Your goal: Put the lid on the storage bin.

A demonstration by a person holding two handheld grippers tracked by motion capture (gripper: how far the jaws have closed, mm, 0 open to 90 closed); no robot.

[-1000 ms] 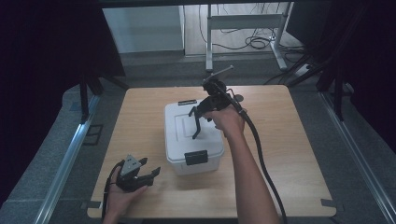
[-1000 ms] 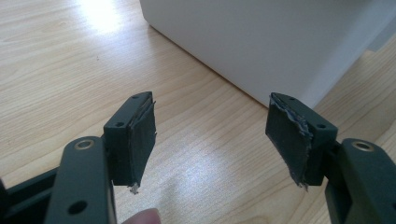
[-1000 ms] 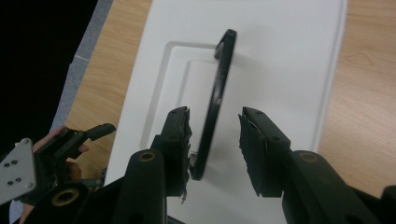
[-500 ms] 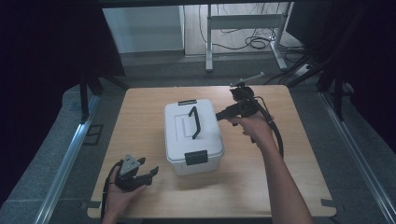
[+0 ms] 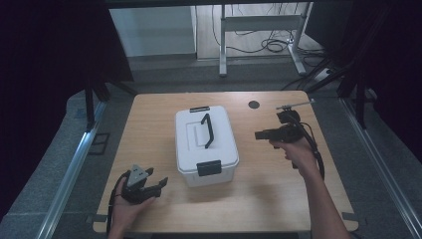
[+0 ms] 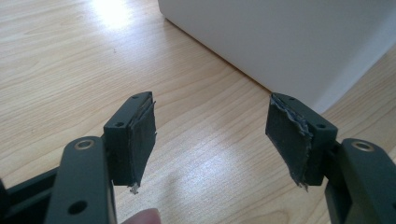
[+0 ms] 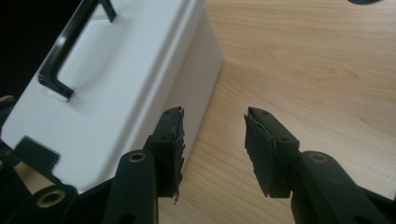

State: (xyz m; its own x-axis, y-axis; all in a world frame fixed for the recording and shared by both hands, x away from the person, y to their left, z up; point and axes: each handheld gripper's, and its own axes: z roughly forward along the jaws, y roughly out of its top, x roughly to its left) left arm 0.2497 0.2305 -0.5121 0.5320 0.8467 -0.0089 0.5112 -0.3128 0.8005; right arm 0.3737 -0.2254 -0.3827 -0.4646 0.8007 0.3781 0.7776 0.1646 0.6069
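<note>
Wood is what we see most of: a pale table (image 5: 278, 199) spreads under everything, with a small dark round spot (image 5: 254, 104) near its far edge. Next in size comes a white box (image 5: 205, 147), which stands around the middle of the table with its lid on, a black handle (image 5: 207, 130) lying flat across the top and a black latch (image 5: 208, 168) at the near end; a second latch (image 5: 199, 109) sits at the far end. We hold our right gripper (image 5: 259, 135) to the right of the box, clear of it, with its jaws pointing toward the box's side. In the right gripper view we see its two black fingers (image 7: 170, 144) spread apart with nothing between them, the box wall (image 7: 201, 70) just beyond the left one and bare wood behind the gap. We rest our left gripper (image 5: 161, 183) low on the table at the near left, close to the box's near left corner but apart from it. In the left gripper view its fingers (image 6: 135, 135) stand wide apart and empty over the wood, with the white box side (image 6: 289, 42) ahead of them, and a fingertip (image 6: 142, 217) of ours pokes in at the bottom edge.
</note>
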